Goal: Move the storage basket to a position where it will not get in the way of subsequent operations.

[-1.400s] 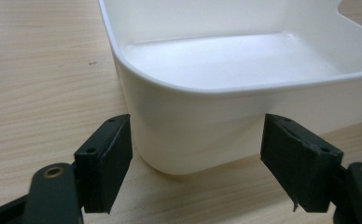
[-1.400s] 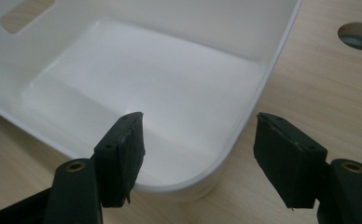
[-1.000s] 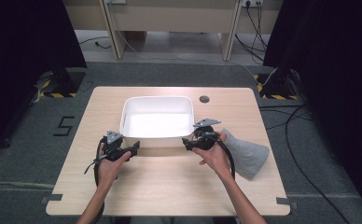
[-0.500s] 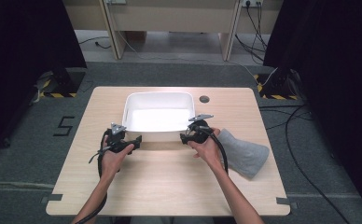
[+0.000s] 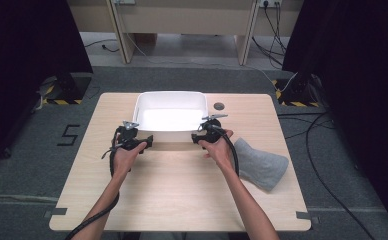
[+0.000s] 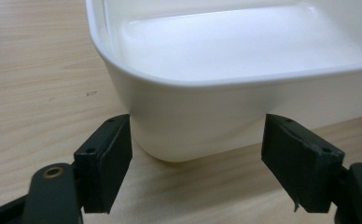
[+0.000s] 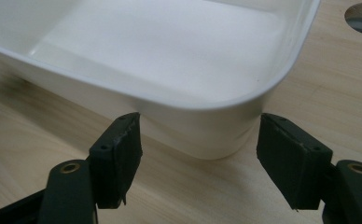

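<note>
On the wooden table (image 5: 182,195) sits a white tub (image 5: 171,120), and it is the thing to look at first. It rests flat toward the far side of the table, with nothing inside it. At the tub's near left corner is the left gripper (image 5: 147,140), held in a person's left hand (image 5: 124,157). At the tub's near right corner is the right gripper (image 5: 196,139), held in the right hand (image 5: 218,149). Seen from the left gripper view, the left gripper (image 6: 197,165) has its two black jaws spread wide, one on each side of the tub's (image 6: 226,84) round corner. The jaws do not press on the tub, so this gripper is let go and holds nothing. Seen from the right gripper view, the right gripper (image 7: 198,161) is the same: its jaws stand wide apart around the other near corner of the tub (image 7: 170,60), with a gap on both sides, so it grips nothing too. Right of the tub, close to the table's right edge, lies a grey cloth (image 5: 259,164). Just beside the tub's far right corner is a small round hole (image 5: 218,106) in the table top.
</note>
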The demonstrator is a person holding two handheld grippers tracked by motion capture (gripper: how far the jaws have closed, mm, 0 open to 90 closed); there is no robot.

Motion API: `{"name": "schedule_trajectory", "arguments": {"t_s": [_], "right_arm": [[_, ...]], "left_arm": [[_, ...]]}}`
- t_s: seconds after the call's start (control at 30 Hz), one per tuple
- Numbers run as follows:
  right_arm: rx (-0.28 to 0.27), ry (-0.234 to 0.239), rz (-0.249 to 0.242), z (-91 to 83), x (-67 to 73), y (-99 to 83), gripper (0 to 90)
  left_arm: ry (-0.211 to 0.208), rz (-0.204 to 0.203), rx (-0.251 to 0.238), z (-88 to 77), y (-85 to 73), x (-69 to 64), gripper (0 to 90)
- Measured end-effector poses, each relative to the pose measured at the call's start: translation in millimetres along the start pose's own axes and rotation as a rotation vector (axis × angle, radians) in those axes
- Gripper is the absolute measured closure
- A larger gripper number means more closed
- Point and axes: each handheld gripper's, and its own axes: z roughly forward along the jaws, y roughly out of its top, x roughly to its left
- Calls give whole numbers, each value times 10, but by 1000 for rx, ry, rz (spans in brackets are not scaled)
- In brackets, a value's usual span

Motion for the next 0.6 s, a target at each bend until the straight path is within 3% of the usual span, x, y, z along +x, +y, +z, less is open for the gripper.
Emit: {"name": "schedule_trajectory", "arguments": {"t_s": [0.13,0.6], "right_arm": [[-1,4,33,26,-49,35,317],[5,-38,72,91,-153,145,327]], "left_arm": [[3,2,4,53,35,-10,238],[9,-9,12,225,169,-65,240]]}}
